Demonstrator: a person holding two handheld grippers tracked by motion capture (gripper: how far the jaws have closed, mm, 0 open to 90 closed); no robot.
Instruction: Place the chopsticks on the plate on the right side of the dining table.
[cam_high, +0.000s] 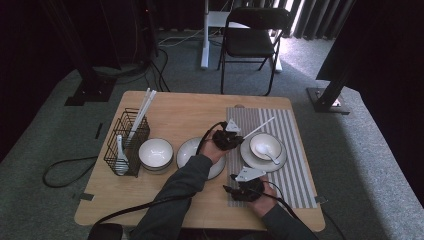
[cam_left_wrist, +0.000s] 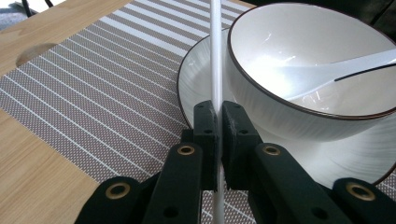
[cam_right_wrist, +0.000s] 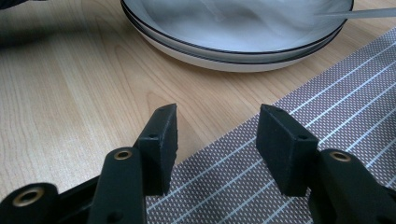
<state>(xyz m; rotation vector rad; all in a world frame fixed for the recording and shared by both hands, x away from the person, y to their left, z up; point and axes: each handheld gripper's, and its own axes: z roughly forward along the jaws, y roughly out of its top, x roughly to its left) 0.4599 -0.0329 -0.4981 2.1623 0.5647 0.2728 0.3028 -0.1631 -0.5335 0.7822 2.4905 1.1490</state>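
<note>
Black jaws of the right hand-held gripper stand apart over nothing at lower centre, above the striped placemat's edge on the wooden desk. Just beyond, mid-frame, the left hand-held gripper clamps a white chopstick beside the bowl holding a spoon.

No text, label, brand, number or sign can be read anywhere in these pictures.
</note>
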